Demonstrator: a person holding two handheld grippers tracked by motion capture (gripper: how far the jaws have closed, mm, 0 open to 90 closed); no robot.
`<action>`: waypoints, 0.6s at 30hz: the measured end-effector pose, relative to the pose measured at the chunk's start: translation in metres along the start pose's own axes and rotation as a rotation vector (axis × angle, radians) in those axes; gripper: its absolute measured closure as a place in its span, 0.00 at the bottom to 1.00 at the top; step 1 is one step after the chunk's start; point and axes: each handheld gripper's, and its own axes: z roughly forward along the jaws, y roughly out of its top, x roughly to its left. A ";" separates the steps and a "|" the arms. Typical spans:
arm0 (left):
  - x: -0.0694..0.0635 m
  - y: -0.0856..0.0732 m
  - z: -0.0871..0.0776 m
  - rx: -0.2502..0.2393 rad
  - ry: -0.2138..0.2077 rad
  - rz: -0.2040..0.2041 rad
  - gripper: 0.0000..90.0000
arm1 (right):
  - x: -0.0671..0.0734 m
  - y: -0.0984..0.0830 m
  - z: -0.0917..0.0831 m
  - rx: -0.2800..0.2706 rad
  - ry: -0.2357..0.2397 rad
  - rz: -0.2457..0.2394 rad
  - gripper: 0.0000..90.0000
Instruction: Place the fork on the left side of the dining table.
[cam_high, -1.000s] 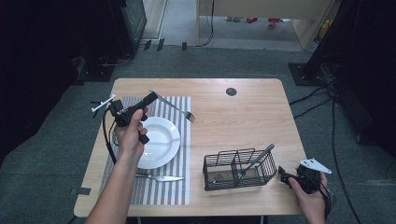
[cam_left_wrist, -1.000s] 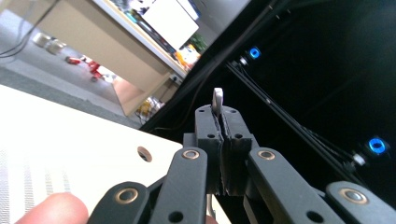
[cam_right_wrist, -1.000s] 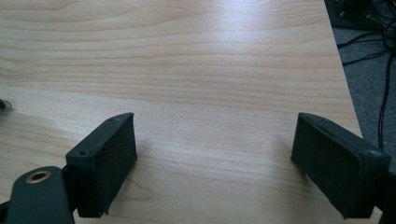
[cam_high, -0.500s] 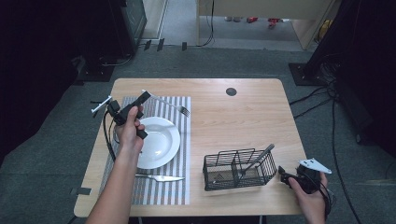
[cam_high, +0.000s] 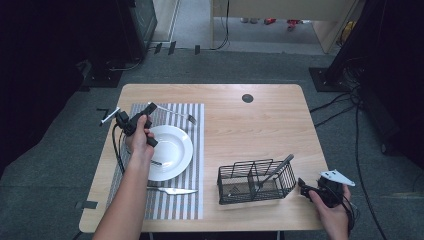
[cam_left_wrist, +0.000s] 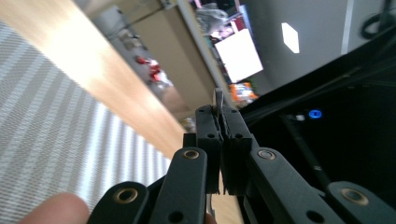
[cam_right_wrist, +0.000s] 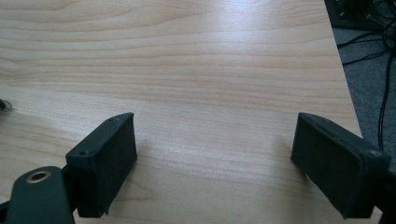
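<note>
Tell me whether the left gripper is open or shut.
Shut on the fork. In the left gripper view the left gripper has its jaws pressed together on a thin metal handle; the high view shows the fork sticking out over the placemat.

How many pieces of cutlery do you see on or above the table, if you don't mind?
3: a fork held in the left gripper over the placemat, a knife below the plate, one utensil in the basket. More may be hidden there.

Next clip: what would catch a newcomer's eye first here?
The left gripper holds a fork by its handle above the striped placemat, just behind the white plate. A knife lies in front of the plate. At the right, a black wire caddy holds one utensil beside the open right gripper.
</note>
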 end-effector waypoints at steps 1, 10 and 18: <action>0.002 0.000 0.001 -0.003 0.008 -0.004 0.99 | 0.000 0.000 0.000 0.000 0.000 0.000 0.15; 0.017 -0.007 0.004 -0.044 0.058 -0.075 0.99 | 0.000 0.000 0.000 0.000 0.000 0.000 0.15; 0.017 -0.006 0.001 -0.058 0.102 -0.082 0.98 | 0.000 0.000 0.000 0.000 0.000 0.000 0.15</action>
